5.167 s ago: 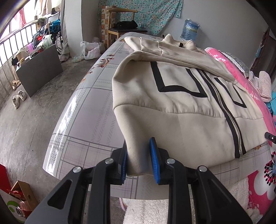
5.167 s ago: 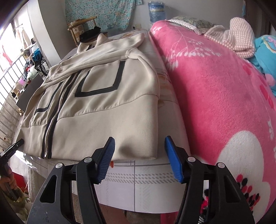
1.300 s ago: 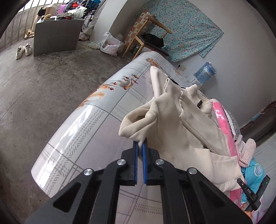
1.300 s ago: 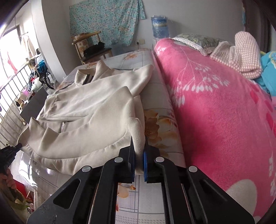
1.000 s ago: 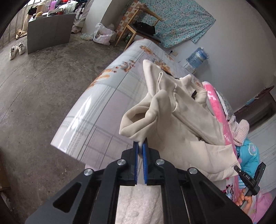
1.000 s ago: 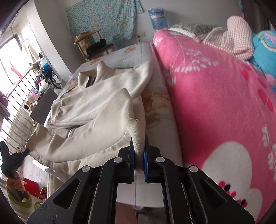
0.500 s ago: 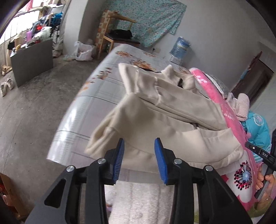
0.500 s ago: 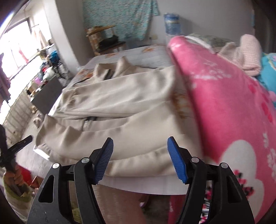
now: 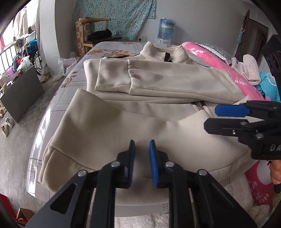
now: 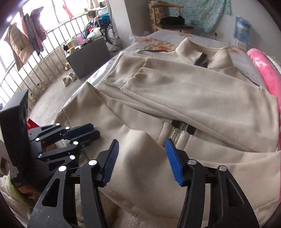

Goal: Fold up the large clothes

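While jacket point(image 9: 158, 122) lies collar far (long axis crosswise) | left tongs point(image 9: 141, 150), right tongs point(image 10: 141, 152) closing, empty

The jacket point(image 9: 158, 112) is plain beige with a black collar tab and trim. Under it, the sheet point(image 9: 108, 50) is pale grey, checked, with orange flowers. At right, the blanket point(image 9: 233, 77) is pink with white sprigs. On the far wall, the cloth point(image 9: 123, 15) is teal floral. Both grippers point(image 9: 141, 154) point(image 10: 141, 159) are black with blue pads.

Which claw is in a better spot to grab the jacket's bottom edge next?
Probably the left claw. It hovers nearer the jacket's bottom edge, jaws closing, nothing between them. The right claw sits farther up near the zipper, also closing on nothing.
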Available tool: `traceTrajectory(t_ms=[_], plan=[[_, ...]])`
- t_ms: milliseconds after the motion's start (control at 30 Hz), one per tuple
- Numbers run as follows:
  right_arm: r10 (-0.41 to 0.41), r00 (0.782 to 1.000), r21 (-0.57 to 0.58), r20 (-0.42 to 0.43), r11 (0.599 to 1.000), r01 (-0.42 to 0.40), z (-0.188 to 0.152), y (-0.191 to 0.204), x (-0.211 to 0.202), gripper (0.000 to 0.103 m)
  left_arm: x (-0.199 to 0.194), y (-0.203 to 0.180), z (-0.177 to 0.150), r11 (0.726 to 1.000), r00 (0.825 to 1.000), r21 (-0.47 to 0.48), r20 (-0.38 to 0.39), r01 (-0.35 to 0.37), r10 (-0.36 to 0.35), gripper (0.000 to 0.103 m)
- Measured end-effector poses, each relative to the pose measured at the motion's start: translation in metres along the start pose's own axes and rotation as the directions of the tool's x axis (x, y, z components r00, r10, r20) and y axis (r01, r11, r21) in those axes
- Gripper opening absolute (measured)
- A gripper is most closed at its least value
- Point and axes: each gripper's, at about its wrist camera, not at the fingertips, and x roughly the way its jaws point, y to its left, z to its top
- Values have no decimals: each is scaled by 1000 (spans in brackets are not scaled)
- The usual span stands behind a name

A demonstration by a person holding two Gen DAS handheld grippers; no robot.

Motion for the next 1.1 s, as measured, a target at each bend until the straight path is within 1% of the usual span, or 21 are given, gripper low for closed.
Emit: traceTrajectory(t_ms=[33, 67, 100, 133, 167, 233, 333, 400, 433, 467, 567, 633, 667, 733, 800, 833, 867, 900, 967, 1033, 1100], plan=[[-25, 1000, -19, -17, 1000, 25, 1, 2, 6, 27, 1, 3, 0, 1000, 1000, -7, 7, -2, 3, 2], [-35, 999, -29, -36, 999, 34, 1, 2, 11, 7, 1, 7, 0, 1000, 1000, -13, 13, -1, 1, 0], [-31, 998, -22, -46, 999, 30, 0, 1, 13, 5, 1, 10, 0, 1000, 1000, -27, 18, 14, -14, 0], [-31, 999, -15, -36, 999, 31, 0, 1, 10, 3, 0, 13, 1, 999, 999, -42, 23, 30, -30, 0], [-44, 999, -25, -18, 999, 43, 1, 3, 4, 3, -3, 15, 1, 998, 999, -49, 35, 41, -39, 0], [-97, 994, -51, 46, 994, 99, 5, 11, -12, 3, -13, 17, 5, 998, 996, -50, 82, 47, -42, 0], [-138, 982, -52, 125, 988, 145, 16, 16, -28, 3, -33, 20, 16, 999, 985, -44, 172, 20, -12, 0], [-164, 975, -47, 150, 984, 172, 19, 16, -27, 3, -38, 23, 23, 999, 978, -42, 210, -6, 14, 0], [-176, 973, -38, 151, 982, 183, 20, 13, -22, 3, -35, 24, 25, 999, 977, -41, 210, -21, 29, 0], [-180, 973, -29, 142, 982, 186, 21, 11, -15, 3, -29, 26, 26, 999, 980, -40, 194, -35, 43, 0], [-195, 974, -29, 116, 979, 200, 17, 5, 11, 3, -11, 38, 22, 997, 992, -68, 124, -30, 39, 0], [-200, 975, -38, 91, 978, 205, 12, 4, 25, 3, -12, 49, 21, 994, 992, -106, 126, -11, 25, 0], [-204, 975, -43, 85, 977, 208, 10, 4, 28, 3, -16, 54, 22, 993, 990, -119, 138, -14, 31, 0], [-213, 971, -43, 111, 975, 219, 11, 8, 22, 2, -21, 61, 24, 991, 988, -125, 147, -35, 54, 0], [-223, 962, -48, 159, 971, 233, 14, 12, 9, 2, -22, 68, 26, 989, 985, -127, 145, -69, 88, 0], [-223, 959, -49, 174, 971, 235, 16, 13, 5, 2, -19, 71, 28, 989, 987, -124, 127, -87, 102, 5], [-221, 959, -51, 179, 971, 233, 16, 12, 4, 2, -13, 73, 29, 987, 988, -122, 103, -102, 115, 14], [-217, 961, -55, 174, 972, 230, 16, 12, 6, 2, -8, 75, 31, 986, 990, -127, 85, -105, 116, 15], [-212, 965, -56, 153, 973, 223, 14, 9, 13, 2, -2, 78, 33, 986, 991, -131, 74, -100, 111, 16], [-205, 969, -58, 138, 975, 215, 11, 8, 18, 2, 6, 75, 35, 986, 989, -106, 61, -127, 134, 16], [-208, 967, -63, 145, 974, 219, 11, 9, 17, 2, 10, 73, 36, 986, 987, -90, 62, -143, 148, 16]])
